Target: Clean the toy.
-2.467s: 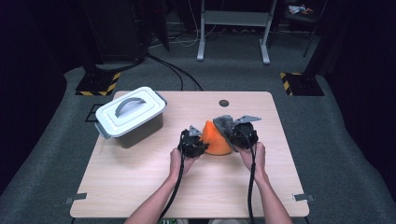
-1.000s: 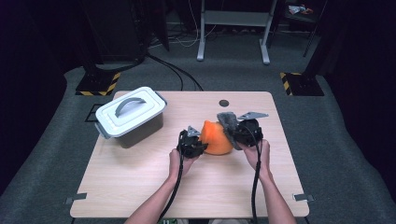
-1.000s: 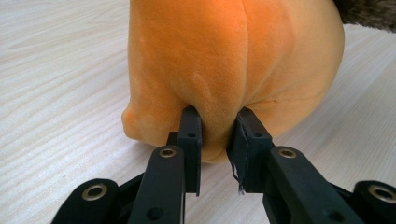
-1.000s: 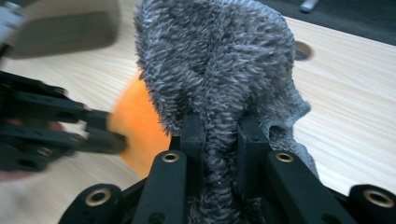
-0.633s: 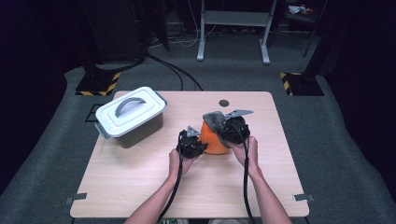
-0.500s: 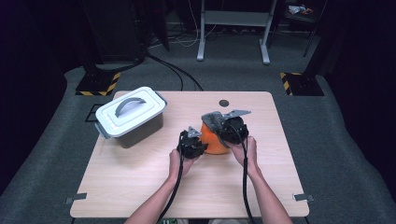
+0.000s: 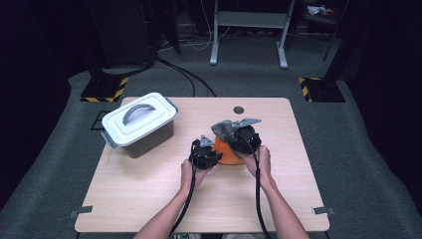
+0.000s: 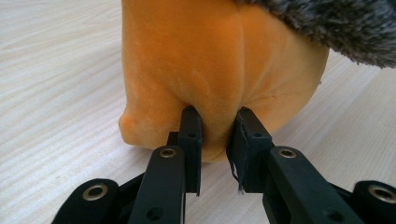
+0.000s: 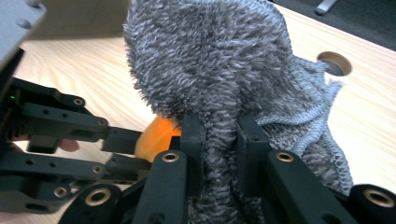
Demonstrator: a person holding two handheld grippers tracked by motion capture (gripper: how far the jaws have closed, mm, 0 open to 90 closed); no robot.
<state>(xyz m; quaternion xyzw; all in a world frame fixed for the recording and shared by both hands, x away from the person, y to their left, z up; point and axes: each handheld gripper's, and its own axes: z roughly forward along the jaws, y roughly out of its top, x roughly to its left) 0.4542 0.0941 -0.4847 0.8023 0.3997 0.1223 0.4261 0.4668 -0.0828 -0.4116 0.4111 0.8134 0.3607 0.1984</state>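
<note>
— Orange plush is what is seen between the jaws in the left gripper view: a soft, velvety rounded toy [image 8: 219, 70] with seams running down its body and a small nub low on one side. How is it held?

— A fold of its lower edge is pinched by the left gripper [image 8: 219, 135], whose jaws are nearly together with the fabric squeezed between the pads. The toy is resting on the wooden table [image 8: 56, 93].

— And the grey material on top?

— A grey cloth [image 9: 219, 70], shaggy like terry towelling with a stitched, looped hem, is draped over the toy's top. It is clamped by the right gripper [image 9: 219, 140]; the jaws are closed tight on a bunched ridge of it.

— Where is the toy placed relative to the grey lidded box [image 7: 139, 124]?

— In the high view the toy [image 7: 228, 153] is seen to the right of the box and slightly nearer the person, well apart from it. The left gripper [image 7: 205, 153] is on the toy's box-facing side, the right gripper [image 7: 244, 139] on the far side from the box, with the cloth [image 7: 225, 129] over the top.

— Can any brand, label or writing be read?

— No lettering can be made out on the toy, cloth, box or grippers.
</note>
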